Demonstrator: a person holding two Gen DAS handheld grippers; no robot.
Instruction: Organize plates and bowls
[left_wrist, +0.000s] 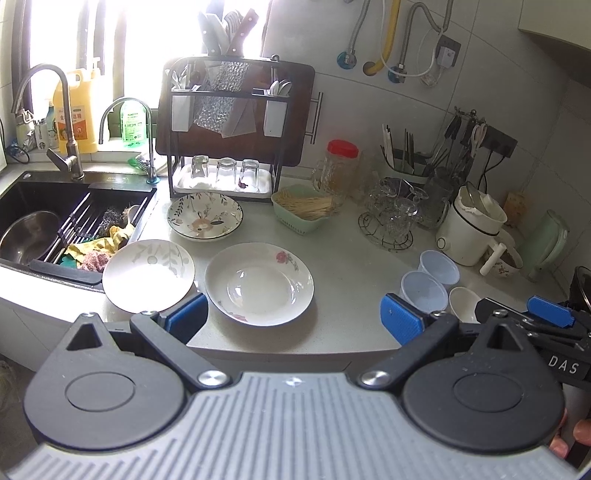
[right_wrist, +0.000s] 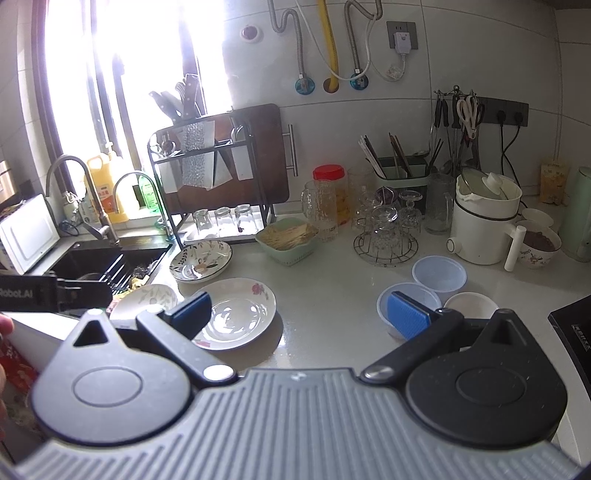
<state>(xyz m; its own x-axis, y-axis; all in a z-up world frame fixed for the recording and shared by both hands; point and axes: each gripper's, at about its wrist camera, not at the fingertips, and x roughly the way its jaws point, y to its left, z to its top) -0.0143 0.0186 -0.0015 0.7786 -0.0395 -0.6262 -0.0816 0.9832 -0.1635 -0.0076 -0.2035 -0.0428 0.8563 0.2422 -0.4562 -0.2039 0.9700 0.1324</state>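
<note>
The left claw (left_wrist: 291, 314) hangs wide open and empty above the near edge of the table (left_wrist: 343, 258), its blue pads well apart. The right claw (right_wrist: 299, 314) is likewise spread and holds nothing; it hovers just off the table's front edge.

Directly ahead of the left claw lies the rose plate (left_wrist: 259, 283), a deep white dish with a red flower on its rim. Just beside it toward the sink sits the leaf plate (left_wrist: 148, 275), pale with grey sprigs, its edge reaching over the sink's (left_wrist: 22, 199) rim. Behind both, in front of the drying rack (left_wrist: 221, 129), rests the floral plate (left_wrist: 205, 218) with a dark rim. Off to the right, two blue bowls (left_wrist: 430, 280) and a small white bowl (left_wrist: 466, 302) huddle together, touching or nearly so.

By my reading the sorting has hardly begun: every plate lies singly, no bowl is nested in another, and neither claw has taken hold of anything. What seems left is to stack the three plates and gather the three bowls.

The left view looks down into the sink, showing a steel bowl (left_wrist: 31, 236) and rags there, and catches the right claw's blue pad at its right edge. The right view shows the bowls more openly, a patterned bowl (right_wrist: 539, 245) with dark contents beside the white pot (right_wrist: 484, 229), a dark cooktop corner (right_wrist: 576, 332) at right, and a white board (right_wrist: 27, 232) left of the sink.
</note>
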